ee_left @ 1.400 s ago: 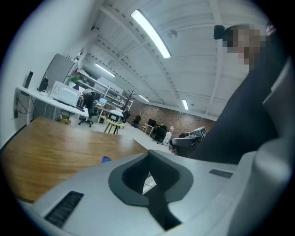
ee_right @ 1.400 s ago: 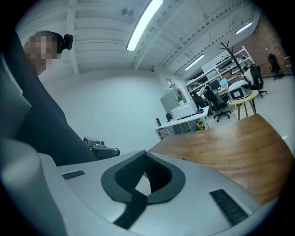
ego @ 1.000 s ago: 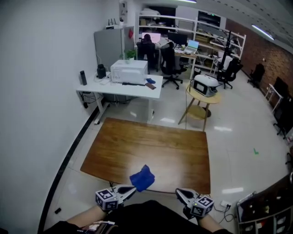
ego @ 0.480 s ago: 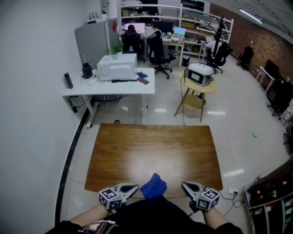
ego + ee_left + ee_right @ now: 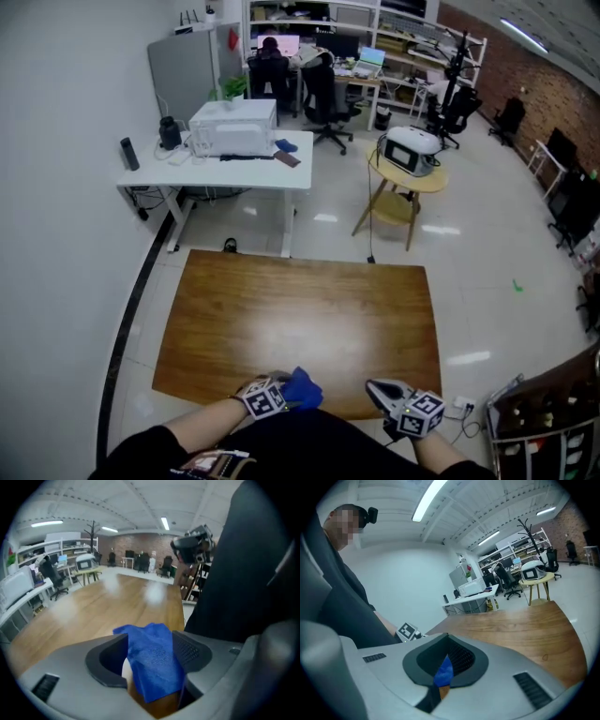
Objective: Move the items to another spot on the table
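A crumpled blue cloth point(image 5: 303, 387) lies at the near edge of the brown wooden table point(image 5: 300, 309), just in front of my body. My left gripper point(image 5: 286, 394) is turned in toward it, and its jaws are opening. In the left gripper view the cloth point(image 5: 154, 660) lies between them, and a gap shows beside the left jaw of that gripper point(image 5: 152, 640). My right gripper point(image 5: 382, 394) is held to the right of the cloth, apart from it, jaws shut and holding nothing. In the right gripper view, past that gripper point(image 5: 446, 641), I see a sliver of the cloth point(image 5: 443, 672).
A white desk point(image 5: 220, 169) with a white box-shaped appliance point(image 5: 234, 127) stands beyond the table. A round wooden side table point(image 5: 405, 173) carries another appliance. A white wall runs along the left. Office chairs and shelves fill the back of the room.
My left gripper has swung right and inward onto the blue cloth, and its jaws now stand apart around it. The right gripper has stayed in place. My head view has shifted slightly.
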The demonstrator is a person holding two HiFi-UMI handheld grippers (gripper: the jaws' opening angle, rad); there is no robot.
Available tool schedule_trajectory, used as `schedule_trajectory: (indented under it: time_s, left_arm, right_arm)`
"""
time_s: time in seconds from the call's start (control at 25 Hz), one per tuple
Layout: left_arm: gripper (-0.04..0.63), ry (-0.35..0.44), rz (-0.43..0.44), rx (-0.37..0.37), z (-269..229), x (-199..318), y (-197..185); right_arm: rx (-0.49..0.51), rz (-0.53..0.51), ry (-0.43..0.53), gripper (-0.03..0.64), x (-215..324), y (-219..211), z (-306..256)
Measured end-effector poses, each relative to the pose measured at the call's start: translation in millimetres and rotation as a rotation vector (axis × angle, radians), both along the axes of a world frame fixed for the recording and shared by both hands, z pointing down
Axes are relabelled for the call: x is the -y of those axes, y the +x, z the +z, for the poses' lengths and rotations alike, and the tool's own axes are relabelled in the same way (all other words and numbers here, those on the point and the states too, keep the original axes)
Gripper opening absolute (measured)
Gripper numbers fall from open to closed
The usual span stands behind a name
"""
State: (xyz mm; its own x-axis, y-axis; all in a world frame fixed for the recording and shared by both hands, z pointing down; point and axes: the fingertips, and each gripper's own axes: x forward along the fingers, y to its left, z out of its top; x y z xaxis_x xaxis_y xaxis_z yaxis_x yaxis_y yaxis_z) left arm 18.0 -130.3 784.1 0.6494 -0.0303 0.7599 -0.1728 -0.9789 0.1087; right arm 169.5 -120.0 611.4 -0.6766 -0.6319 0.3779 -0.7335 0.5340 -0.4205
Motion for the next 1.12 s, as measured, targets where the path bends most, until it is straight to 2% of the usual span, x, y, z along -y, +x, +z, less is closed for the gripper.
schedule_trajectory:
  time_s: [0.04, 0.12, 0.2, 0.28, 0.36, 0.4, 0.48, 0.56, 0.68, 0.88, 1.12]
  left_arm:
    - [0.308, -0.026, 0.020, 0.054, 21.0, -7.8, 8.0]
    - [0.327, -0.062, 0.023, 0.121, 53.3, -17.4, 18.3]
    - [0.327, -0.048, -0.003, 0.128, 66.0, -13.6, 21.1]
    - [0.327, 0.001, -0.019, 0.108, 65.5, -5.3, 19.4]
    - [0.320, 0.011, -0.033, 0.075, 62.7, -1.3, 18.8]
    - [0.291, -0.010, -0.050, 0.056, 61.8, 0.7, 18.8]
    - [0.187, -0.080, -0.098, 0.026, 60.7, 8.3, 16.5]
    - [0.149, -0.135, -0.138, 0.003, 56.6, 18.2, 12.8]
    - [0.137, -0.145, -0.212, -0.048, 39.2, 44.2, 11.1]
    - [0.133, -0.088, -0.359, -0.140, -5.3, 114.0, 22.4]
    - [0.133, -0.018, -0.448, -0.167, -36.5, 181.8, 37.7]
  right_arm:
    - [-0.004, -0.005, -0.003, -0.008, 2.8, 4.4, 0.6]
    - [-0.005, -0.016, -0.007, -0.008, 7.7, 9.2, 2.0]
    - [-0.001, -0.039, -0.008, -0.007, 10.2, 7.8, 3.4]
    - [0.013, -0.052, -0.007, -0.007, 10.3, 5.6, 5.4]
    - [0.031, -0.044, -0.011, -0.008, 10.1, 6.1, 7.9]
    - [0.032, -0.037, -0.015, -0.008, 10.2, 6.7, 9.4]
    - [0.023, -0.028, -0.022, -0.008, 11.8, 7.2, 11.3]
    - [0.019, -0.026, -0.022, -0.008, 15.9, 7.7, 12.1]
    - [0.028, -0.022, -0.007, -0.008, 29.6, 11.8, 6.7]
    - [0.035, -0.047, 0.020, -0.008, 58.5, 24.5, 0.5]
    - [0.009, -0.073, 0.050, -0.008, 104.5, 36.4, 2.4]
